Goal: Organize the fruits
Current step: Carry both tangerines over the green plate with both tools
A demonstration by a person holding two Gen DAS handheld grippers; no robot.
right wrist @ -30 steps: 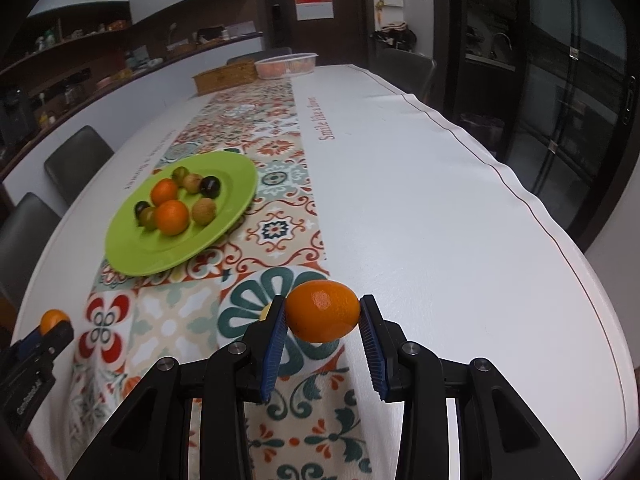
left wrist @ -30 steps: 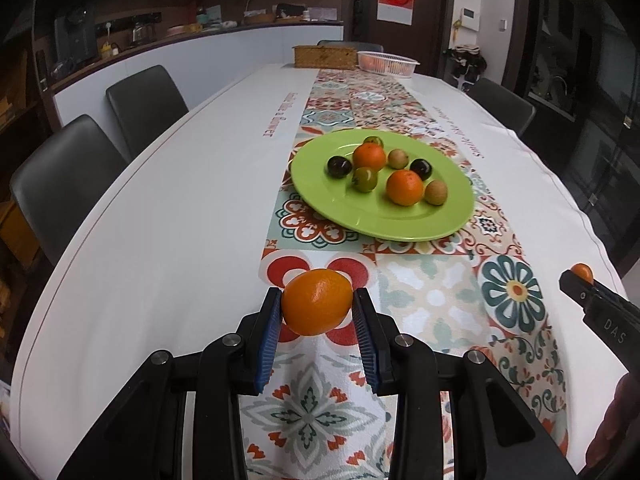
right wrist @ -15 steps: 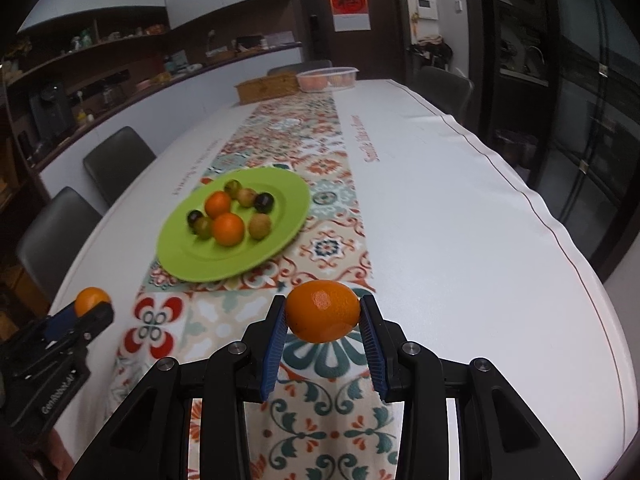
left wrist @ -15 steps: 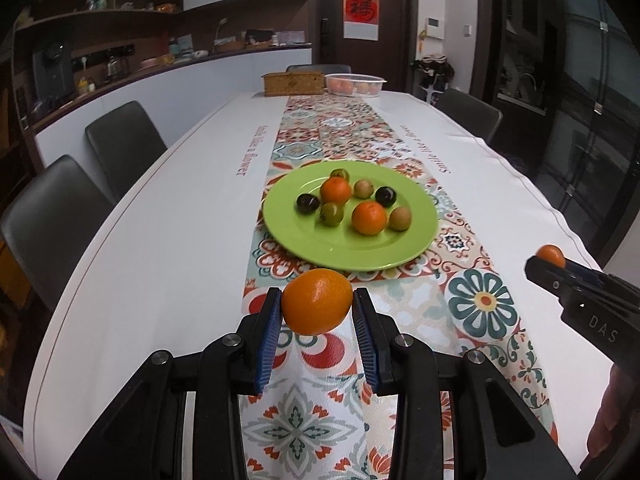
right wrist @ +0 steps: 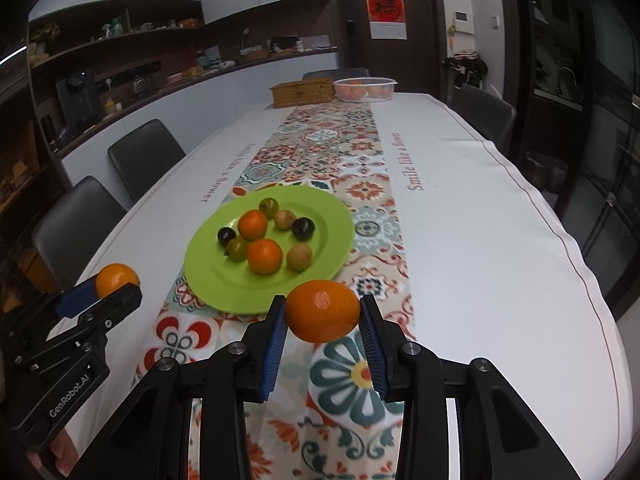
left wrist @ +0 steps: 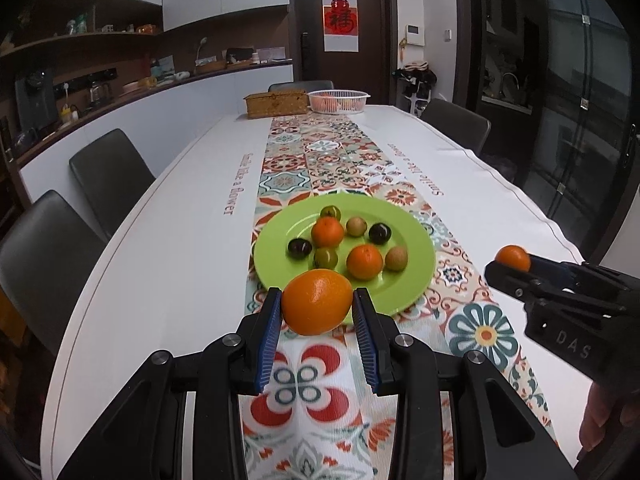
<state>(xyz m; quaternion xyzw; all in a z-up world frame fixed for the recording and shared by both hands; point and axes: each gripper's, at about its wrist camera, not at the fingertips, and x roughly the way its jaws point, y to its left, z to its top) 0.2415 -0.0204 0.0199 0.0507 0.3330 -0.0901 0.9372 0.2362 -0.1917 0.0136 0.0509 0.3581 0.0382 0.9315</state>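
My left gripper [left wrist: 317, 302] is shut on an orange [left wrist: 318, 300], held above the patterned runner just short of the green plate [left wrist: 416, 276]. My right gripper [right wrist: 322, 312] is shut on a second orange [right wrist: 322, 310], near the plate's [right wrist: 208, 276] right front rim. The plate carries two small oranges [left wrist: 327, 231], two dark plums, two green fruits and two tan ones. Each gripper shows in the other's view: the right gripper with its orange [left wrist: 513, 258] at the right edge, the left gripper with its orange [right wrist: 116, 279] at the left.
A long white table with a patterned runner [left wrist: 328, 152] stretches away. At its far end stand a wicker box [left wrist: 276, 104] and a white basket [left wrist: 338, 101] of fruit. Dark chairs [left wrist: 108, 172] line the left side, another chair [left wrist: 456, 124] the right. A hand shows at the lower right.
Both grippers have risen and tipped up, each still holding its orange. The plate now sits straight ahead and the far end of the room has come into view.
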